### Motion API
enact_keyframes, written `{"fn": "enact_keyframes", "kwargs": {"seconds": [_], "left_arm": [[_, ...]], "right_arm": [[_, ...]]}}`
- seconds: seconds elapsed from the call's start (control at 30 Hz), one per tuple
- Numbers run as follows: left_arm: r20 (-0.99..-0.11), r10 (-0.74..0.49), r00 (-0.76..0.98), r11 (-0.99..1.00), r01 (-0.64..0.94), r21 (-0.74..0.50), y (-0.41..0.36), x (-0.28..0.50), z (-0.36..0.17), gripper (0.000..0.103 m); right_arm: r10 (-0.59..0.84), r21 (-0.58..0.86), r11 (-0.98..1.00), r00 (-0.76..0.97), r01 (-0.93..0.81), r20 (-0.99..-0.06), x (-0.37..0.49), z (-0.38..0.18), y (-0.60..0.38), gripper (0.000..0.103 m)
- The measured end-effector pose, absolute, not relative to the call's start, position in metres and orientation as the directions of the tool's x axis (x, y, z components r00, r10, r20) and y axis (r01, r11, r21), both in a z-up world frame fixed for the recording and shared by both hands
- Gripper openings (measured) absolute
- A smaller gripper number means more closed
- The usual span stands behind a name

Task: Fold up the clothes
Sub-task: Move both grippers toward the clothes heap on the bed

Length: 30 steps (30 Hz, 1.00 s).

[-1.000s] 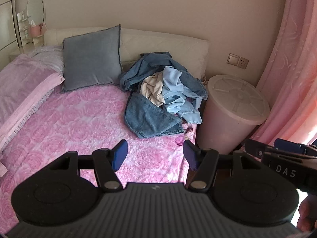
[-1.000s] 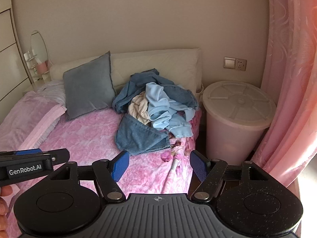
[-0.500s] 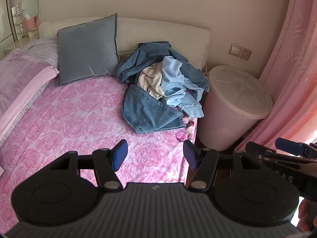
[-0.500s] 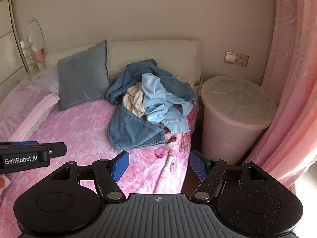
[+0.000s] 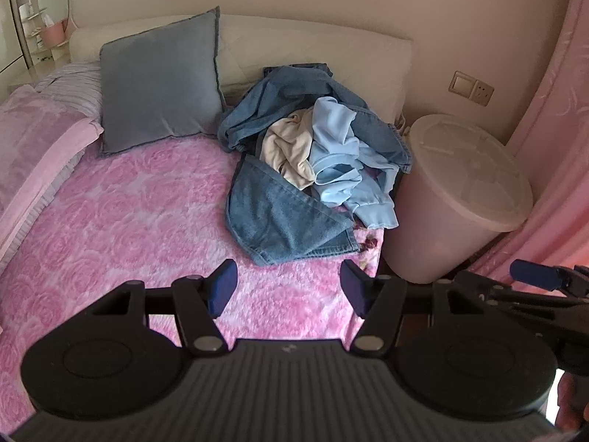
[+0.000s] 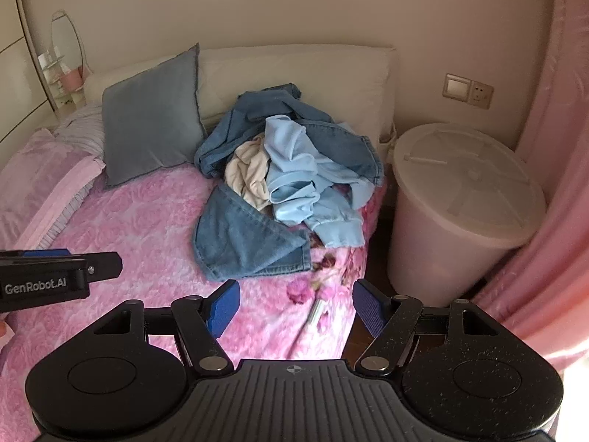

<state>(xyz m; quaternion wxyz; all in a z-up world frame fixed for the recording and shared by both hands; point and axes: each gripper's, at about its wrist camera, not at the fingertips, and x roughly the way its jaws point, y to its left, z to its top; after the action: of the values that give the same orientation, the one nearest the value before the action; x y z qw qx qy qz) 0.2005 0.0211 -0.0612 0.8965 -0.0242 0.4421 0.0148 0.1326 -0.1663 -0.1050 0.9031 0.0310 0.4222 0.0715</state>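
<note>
Hovering over the pink bed (image 5: 121,221), both sets of fingers (image 5: 289,291) (image 6: 296,307) wide apart and empty, clothes pile (image 5: 313,169) just ahead of them

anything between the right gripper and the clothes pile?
Right wrist view: mostly bare pink bedspread between the open right gripper and the clothes pile; only a small whitish stick-like item lies near the bed edge.

Plush bedspread (image 5: 140,221), denim jeans (image 5: 279,221), matt plastic bin (image 5: 460,199)
</note>
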Motion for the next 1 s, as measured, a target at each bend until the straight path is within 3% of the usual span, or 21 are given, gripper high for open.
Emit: {"fn": "enact_keyframes", "kwargs": {"seconds": [0.43, 1.0], "left_arm": [[-0.833, -0.012, 0.553, 0.999, -0.034, -0.037, 0.001, 0.293, -0.085, 0.058], [-0.856, -0.064, 0.513, 0.994, -0.039, -0.098, 0.006, 0.391, -0.132, 0.049]], "right_arm": [[0.162, 0.148, 0.986, 0.55, -0.071, -0.819, 0.224, -0.126, -0.199, 0.071], [0.18, 0.15, 0.984, 0.503, -0.1, -0.845, 0.322, -0.171, -0.217, 0.071]]}}
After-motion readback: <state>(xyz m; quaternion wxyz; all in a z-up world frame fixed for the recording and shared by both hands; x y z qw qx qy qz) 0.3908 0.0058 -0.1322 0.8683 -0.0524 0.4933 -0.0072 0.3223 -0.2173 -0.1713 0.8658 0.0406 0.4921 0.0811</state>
